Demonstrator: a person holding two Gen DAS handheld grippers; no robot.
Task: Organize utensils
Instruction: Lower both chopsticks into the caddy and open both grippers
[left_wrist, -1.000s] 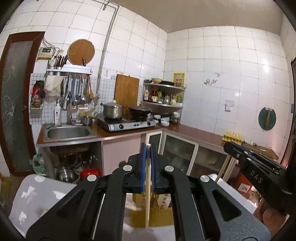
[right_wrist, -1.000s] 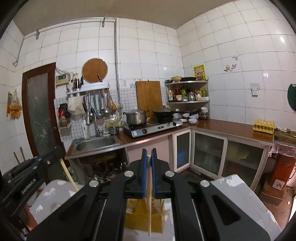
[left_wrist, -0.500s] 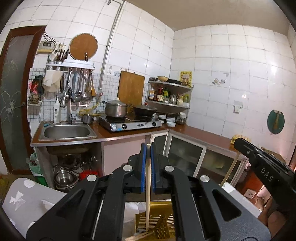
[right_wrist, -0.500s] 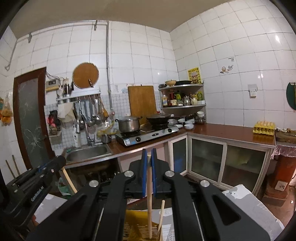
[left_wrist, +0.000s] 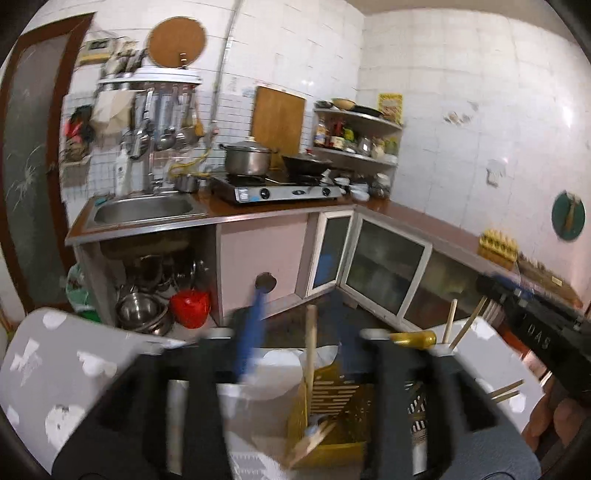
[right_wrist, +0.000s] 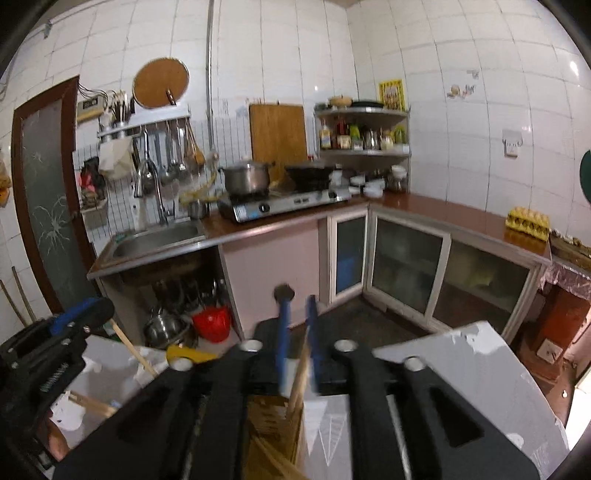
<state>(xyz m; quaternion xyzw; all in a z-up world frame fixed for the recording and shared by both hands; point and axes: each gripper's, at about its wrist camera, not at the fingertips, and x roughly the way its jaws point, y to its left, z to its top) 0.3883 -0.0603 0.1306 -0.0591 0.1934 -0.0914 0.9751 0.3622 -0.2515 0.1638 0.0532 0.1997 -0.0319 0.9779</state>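
Tiled kitchen, grey desk (left_wrist: 66, 369) | left claw (left_wrist: 295, 325) released, chopstick (left_wrist: 311, 343) standing in yellow holder (left_wrist: 332, 398) | right claw (right_wrist: 297, 332) nearly closed around chopstick (right_wrist: 301, 373) | risk: tilted stick misses holder (right_wrist: 273, 424).

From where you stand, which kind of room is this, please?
A home kitchen, most likely. A steel sink is set in the brown counter, a lidded pot sits on a gas stove, and ladles hang on the tiled wall.

A white-tiled home kitchen is showing itself: a steel sink (right_wrist: 155, 238) sitting left in the counter (right_wrist: 424, 206), a pot (right_wrist: 246, 178) standing on the gas stove (right_wrist: 284, 205), ladles (right_wrist: 173, 155) hanging above.
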